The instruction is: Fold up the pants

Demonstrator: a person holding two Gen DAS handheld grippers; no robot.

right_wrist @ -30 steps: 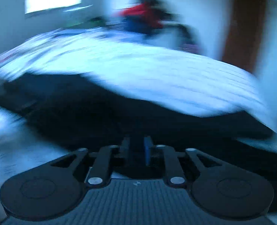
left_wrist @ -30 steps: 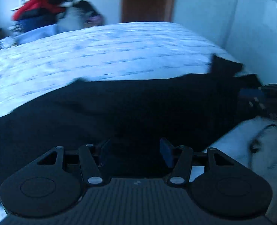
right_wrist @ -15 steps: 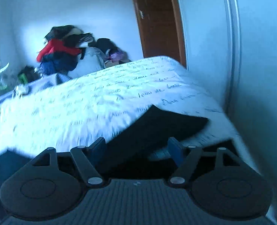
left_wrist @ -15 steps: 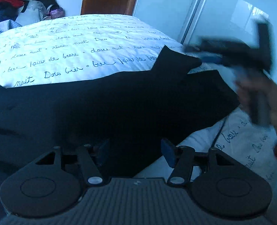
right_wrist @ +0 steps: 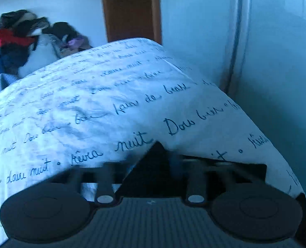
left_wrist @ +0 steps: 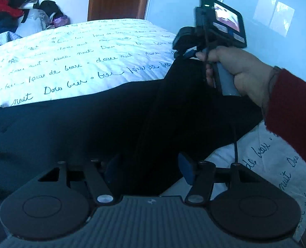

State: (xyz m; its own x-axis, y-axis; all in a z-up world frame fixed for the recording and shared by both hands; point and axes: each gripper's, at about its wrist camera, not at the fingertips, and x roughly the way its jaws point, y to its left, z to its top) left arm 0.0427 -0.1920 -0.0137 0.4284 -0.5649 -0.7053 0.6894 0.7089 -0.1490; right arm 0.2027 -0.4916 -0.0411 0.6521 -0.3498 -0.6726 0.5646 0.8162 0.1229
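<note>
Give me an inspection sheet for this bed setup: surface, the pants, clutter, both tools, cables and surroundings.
Surface: white bed cover printed with handwritten script, lightly wrinkled.
Job's things: black pants spread across the near side, one corner lifted.
Clutter: clothes pile heaped beyond the bed's far edge.
Grippers: left tool open, low over the pants. The right tool has just been closing, with the lifted pants corner between its jaws; it is carried by a hand in a red sleeve.
Cables: thin black cable running over the pants edge by the left tool.
Surroundings: brown wooden door, glossy white wardrobe.
</note>
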